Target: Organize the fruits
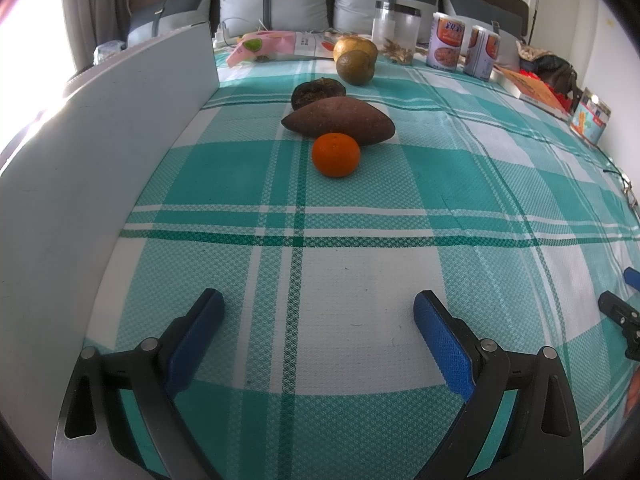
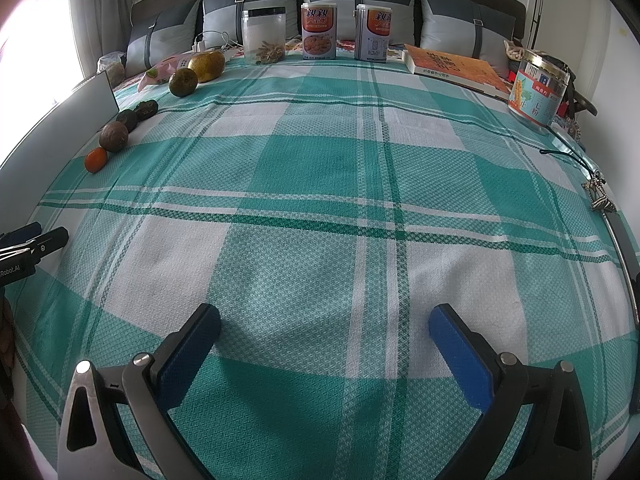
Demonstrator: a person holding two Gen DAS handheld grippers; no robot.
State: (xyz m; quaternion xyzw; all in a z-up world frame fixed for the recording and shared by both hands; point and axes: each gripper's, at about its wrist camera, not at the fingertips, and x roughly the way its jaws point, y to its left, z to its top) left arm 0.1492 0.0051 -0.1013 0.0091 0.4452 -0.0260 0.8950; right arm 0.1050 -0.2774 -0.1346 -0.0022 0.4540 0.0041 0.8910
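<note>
Left gripper (image 1: 318, 316) w/ blue pads spread wide, empty, low over teal-and-white plaid bedspread (image 1: 360, 240), small round orange mandarin (image 1: 336, 155) ahead touching brown oblong sweet potato (image 1: 339, 121), dark fruit (image 1: 318, 94) and two greenish round fruits (image 1: 355, 67) behind in a row beside white board (image 1: 100, 140), right gripper (image 2: 324, 322) likewise spread, empty, fruit row far left

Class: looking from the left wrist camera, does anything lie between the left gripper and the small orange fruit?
Nothing visible does. Only bare checked cloth lies between the open left gripper and the orange fruit.

Teal-and-white plaid cloth (image 1: 360, 240), orange mandarin (image 1: 336, 154), brown sweet potato (image 1: 340, 120).
</note>
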